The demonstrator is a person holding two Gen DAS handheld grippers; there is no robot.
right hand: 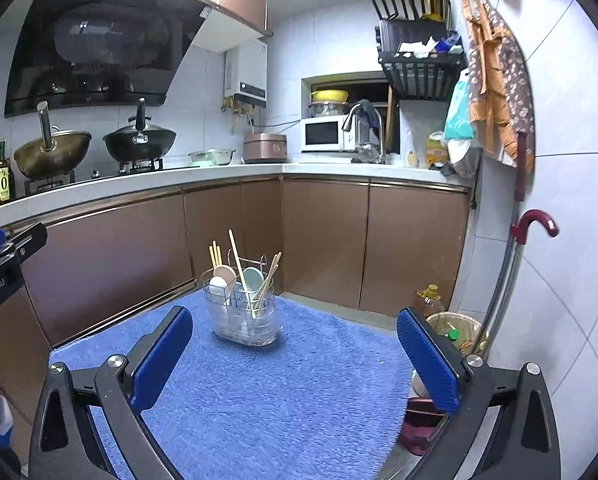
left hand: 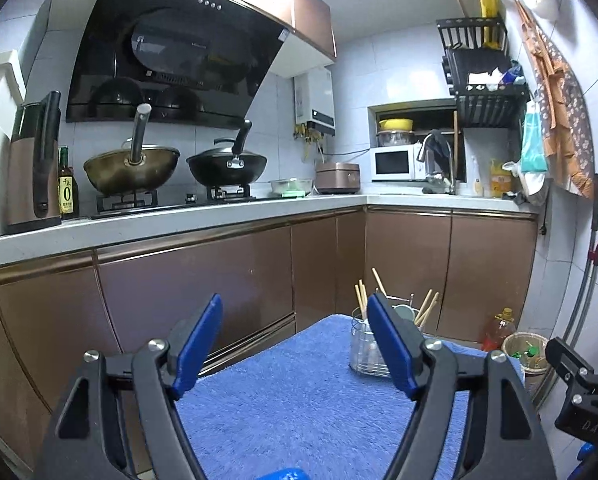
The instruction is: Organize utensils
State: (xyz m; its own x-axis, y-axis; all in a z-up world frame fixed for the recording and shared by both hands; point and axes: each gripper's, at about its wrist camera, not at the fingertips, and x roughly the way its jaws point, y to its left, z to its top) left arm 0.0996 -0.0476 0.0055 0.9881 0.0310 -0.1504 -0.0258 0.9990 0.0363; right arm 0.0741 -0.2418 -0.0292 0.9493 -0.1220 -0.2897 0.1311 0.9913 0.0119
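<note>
1. Standing at the far middle of the blue towel [right hand: 259, 392], centre of the right wrist view: one utensil holder [right hand: 245, 312], a clear plastic tub under a wire frame. In the left wrist view it sits right of centre, partly behind the right-hand finger.
2. Contents, upright and leaning: chopsticks [right hand: 239, 264], pale wood, several, some splayed to the right; spoons [right hand: 223, 276], pale pink, white and light green, bowls upward. Which compartment each occupies cannot be told.
3. Left tongs [left hand: 295, 344]: jaws wide apart, nothing between them, well short of the holder.
4. Right tongs [right hand: 295, 356]: jaws at full spread, empty, the holder visible beyond the gap and apart from both pads.
5. Handling, judged: chopsticks light, stiff, thin, likely to roll or slip between flat pads; best pinched mid-shaft across the grain. Spoons probably ceramic or plastic, smooth, possibly breakable; take by the handle, not the bowl.
6. Holder, judged: light, top-heavy with leaning contents, liable to tip on soft towel; steady by the wire rim.
7. Loose utensils on the towel: none visible.
</note>
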